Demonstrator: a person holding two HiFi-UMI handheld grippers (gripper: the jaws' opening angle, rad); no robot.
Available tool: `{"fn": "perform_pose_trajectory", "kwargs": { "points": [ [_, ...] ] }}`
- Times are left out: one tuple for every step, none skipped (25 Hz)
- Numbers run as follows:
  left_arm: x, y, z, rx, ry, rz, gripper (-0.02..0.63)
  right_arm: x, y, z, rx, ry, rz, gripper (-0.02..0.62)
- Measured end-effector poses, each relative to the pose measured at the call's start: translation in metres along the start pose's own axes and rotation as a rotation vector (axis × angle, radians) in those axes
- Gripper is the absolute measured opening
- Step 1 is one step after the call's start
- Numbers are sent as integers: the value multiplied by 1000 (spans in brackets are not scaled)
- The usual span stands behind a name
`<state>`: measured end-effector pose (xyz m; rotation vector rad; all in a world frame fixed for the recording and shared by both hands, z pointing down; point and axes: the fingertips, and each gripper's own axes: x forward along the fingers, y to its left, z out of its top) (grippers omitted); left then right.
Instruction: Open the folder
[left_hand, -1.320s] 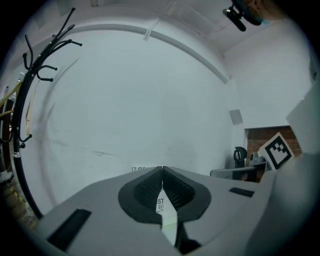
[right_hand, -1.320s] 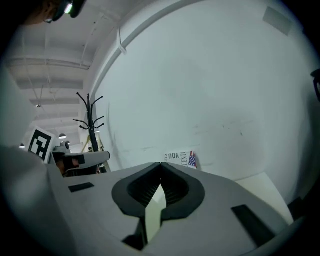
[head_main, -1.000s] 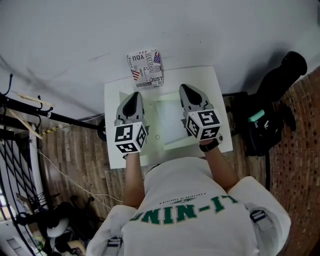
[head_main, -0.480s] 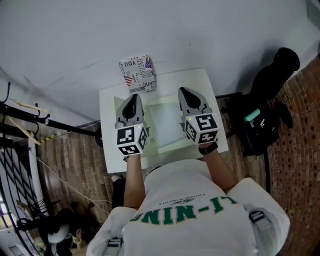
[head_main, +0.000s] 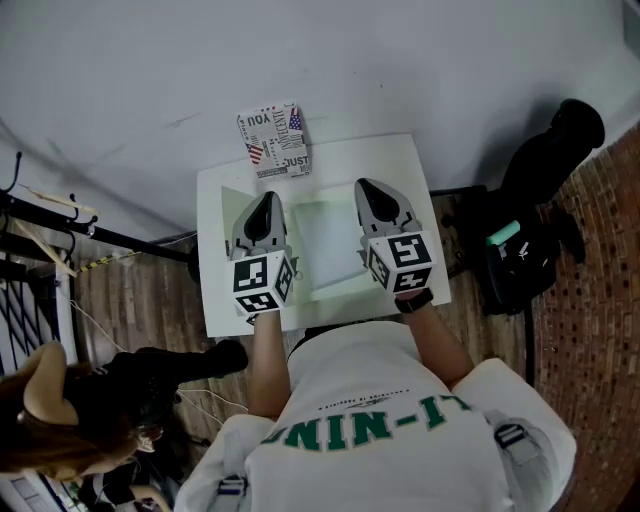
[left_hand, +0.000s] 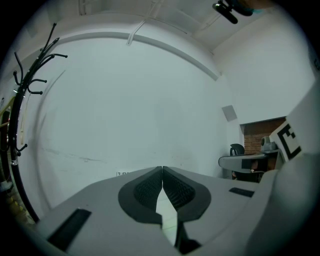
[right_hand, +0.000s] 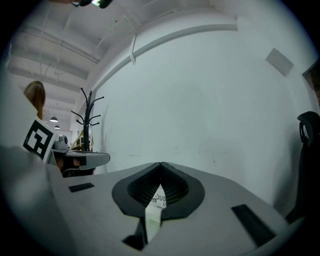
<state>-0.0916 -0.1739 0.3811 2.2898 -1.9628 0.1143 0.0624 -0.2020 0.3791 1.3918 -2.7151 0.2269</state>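
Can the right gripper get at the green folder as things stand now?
Probably yes: the right gripper is over the right side of the folder, and nothing lies between them. Its shut jaws must open first.

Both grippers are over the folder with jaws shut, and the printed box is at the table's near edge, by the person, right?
No. The printed box sits at the table's far edge, by the wall, as the head view shows. The left gripper and right gripper are indeed over the folder, jaws shut.
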Motion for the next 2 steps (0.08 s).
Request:
{"fn": "perform_pose_trajectory", "kwargs": {
  "points": [
    [0, -2, -2, 0, 1, 2, 15, -1, -1, -2, -4, 1, 2, 15],
    [-1, -3, -4, 0, 2, 4, 15, -3, -1, -3, -8, 3, 5, 15]
  ]
}}
